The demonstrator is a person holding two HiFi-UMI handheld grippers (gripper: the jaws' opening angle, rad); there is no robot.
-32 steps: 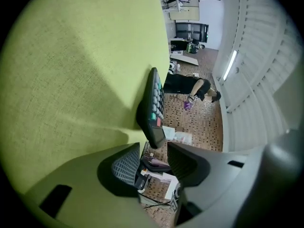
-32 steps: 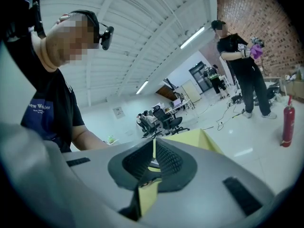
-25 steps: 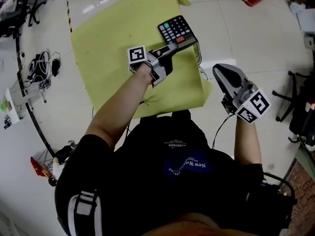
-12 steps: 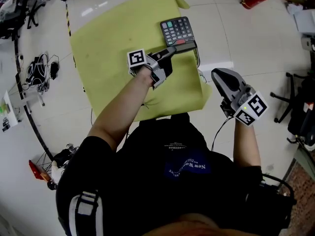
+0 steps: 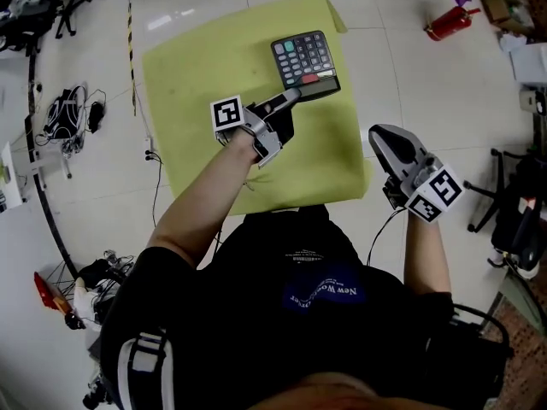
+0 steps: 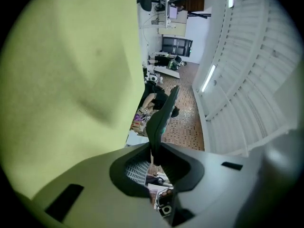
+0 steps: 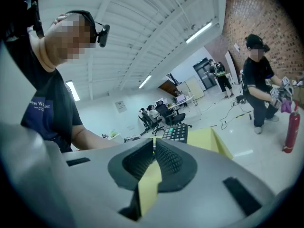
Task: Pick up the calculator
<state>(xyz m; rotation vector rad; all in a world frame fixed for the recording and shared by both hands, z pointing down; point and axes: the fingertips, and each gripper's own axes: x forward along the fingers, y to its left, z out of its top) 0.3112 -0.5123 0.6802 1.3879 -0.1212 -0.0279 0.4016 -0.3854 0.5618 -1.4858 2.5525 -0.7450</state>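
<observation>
Head view steeply down, gripper views level; yellow mat (image 5: 197, 84) (image 6: 71, 80) (image 7: 216, 146) in all.

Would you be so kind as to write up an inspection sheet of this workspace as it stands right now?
Surface: yellow sheet spread over a tiled floor.
Job's things: calculator, keys up, apparently raised off the sheet.
Clutter: nothing seen on the sheet.
Grippers: left gripper, jaws have just been closing and are clamped on the calculator's near edge; right gripper shut and empty, beside the sheet's right edge.
Cables: black cable bundle on the floor at left; thin cable by the sheet's left edge.
Surroundings: red fire extinguisher on the floor at upper right; a standing person farther off.
</observation>
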